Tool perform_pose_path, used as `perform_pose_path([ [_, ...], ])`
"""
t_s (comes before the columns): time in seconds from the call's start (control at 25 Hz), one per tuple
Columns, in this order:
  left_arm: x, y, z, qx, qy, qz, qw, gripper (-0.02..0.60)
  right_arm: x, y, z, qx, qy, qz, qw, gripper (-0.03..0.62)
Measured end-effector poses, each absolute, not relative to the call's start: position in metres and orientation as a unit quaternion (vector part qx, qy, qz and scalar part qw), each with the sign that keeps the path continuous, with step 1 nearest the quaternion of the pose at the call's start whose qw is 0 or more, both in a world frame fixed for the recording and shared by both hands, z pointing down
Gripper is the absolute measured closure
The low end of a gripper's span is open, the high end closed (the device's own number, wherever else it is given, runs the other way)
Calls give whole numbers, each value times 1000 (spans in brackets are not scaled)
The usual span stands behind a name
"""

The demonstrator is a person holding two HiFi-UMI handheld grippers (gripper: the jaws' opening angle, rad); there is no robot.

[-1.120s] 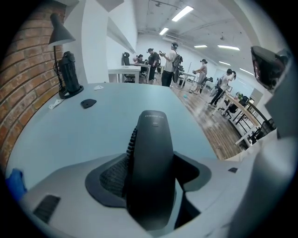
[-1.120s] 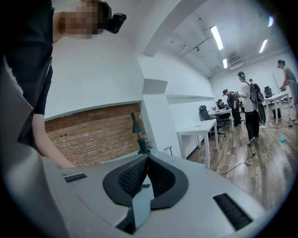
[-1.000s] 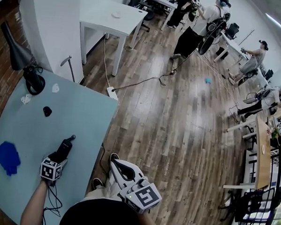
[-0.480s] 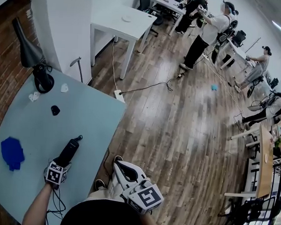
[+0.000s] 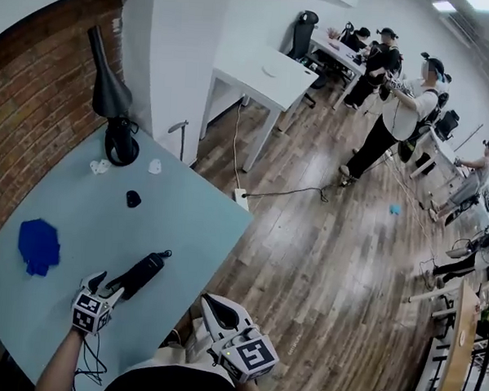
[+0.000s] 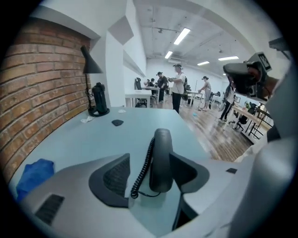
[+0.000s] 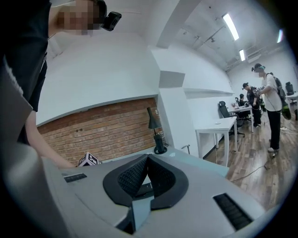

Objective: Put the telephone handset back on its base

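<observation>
One handset [image 5: 139, 273] between released fingers [image 6: 111, 180] of left gripper [image 5: 109, 286], right gripper [image 7: 147, 160] clenched, lamp [image 5: 111, 98] beyond

- You have no readable words, brands, numbers or signs in any view.
- The cube [image 5: 89, 313] on your left gripper [image 5: 107, 286] and its twin on your right gripper [image 5: 214, 303] show only black-and-white square patterns.

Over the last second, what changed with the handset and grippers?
The left gripper seems to have let go of the handset: its fingers now stand apart, the handset lying on the table between them. The right gripper stays shut and empty, off the table. The cloth and lamp are unmoved.
</observation>
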State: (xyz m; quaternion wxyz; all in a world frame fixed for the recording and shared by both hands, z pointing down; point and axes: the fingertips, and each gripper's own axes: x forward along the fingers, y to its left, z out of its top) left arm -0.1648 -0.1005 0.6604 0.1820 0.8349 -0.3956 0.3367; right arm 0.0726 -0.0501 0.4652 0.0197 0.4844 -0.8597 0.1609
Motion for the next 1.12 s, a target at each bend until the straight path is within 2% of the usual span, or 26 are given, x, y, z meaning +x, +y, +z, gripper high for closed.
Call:
perform_pose_path([
  [0.04,-168,-99,646,841,-403,313,180,310,66,-54,462,475,-866,152,23,582],
  [0.16,-169,-87,593,863,-422,228,157,395,43,-65,446,445,-887,118,37,582],
  [0.36,-192,-80,512,863,-476,166,37,472,-18,-83,419,377,-923,60,52,582],
  [0.76,-259,-52,376,825,-564,24,-27,477,-125,-87,333,261,-964,-50,10,582],
  [1.12,-277,-11,313,820,-563,-43,-97,477,-175,-45,265,196,-970,-132,-57,582],
])
